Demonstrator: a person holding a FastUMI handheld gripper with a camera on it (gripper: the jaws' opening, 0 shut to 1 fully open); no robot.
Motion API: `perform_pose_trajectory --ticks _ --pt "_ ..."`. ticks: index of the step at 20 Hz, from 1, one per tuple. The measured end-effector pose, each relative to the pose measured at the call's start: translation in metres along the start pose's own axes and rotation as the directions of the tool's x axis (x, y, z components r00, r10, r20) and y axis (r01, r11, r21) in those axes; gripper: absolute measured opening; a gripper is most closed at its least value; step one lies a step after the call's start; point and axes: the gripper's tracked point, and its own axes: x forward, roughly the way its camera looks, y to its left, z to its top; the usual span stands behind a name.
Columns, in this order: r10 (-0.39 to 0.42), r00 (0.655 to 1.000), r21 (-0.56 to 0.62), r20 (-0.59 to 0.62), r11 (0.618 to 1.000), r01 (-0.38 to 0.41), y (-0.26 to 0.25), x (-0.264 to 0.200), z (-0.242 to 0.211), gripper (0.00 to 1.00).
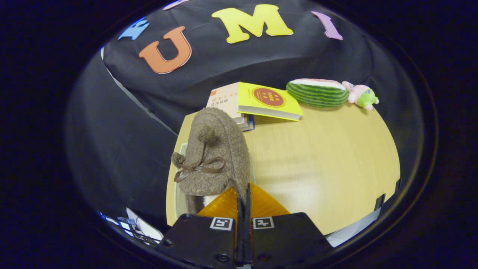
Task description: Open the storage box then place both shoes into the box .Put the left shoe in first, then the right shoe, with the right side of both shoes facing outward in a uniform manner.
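Item: brown fuzzy shoe (216, 157), bow and pompoms on top, is being gripped at its near rim by the closed gripper (242, 190), left over the desk (328, 168). Stacked books (254, 102) are being kept far centre. A watermelon plush (317, 91) and pink toy (360, 95) are lying far right.

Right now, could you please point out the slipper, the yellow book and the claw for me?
slipper (218, 149): gripper view, on its fuzzy upper, above the bow.
yellow book (269, 100): gripper view, on its cover.
claw (244, 196): gripper view, midway between its fingertips, pinched on the slipper's rim.
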Motion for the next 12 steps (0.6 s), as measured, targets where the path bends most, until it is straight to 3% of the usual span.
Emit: perform_pose_trajectory --ticks 3,12 --pt "0.022 0.999 -0.011 0.029 1.0 -0.021 0.023 0.018 -0.007 0.06" --pt "-0.072 0.994 -0.014 0.084 0.997 0.074 0.022 0.059 -0.026 0.06"
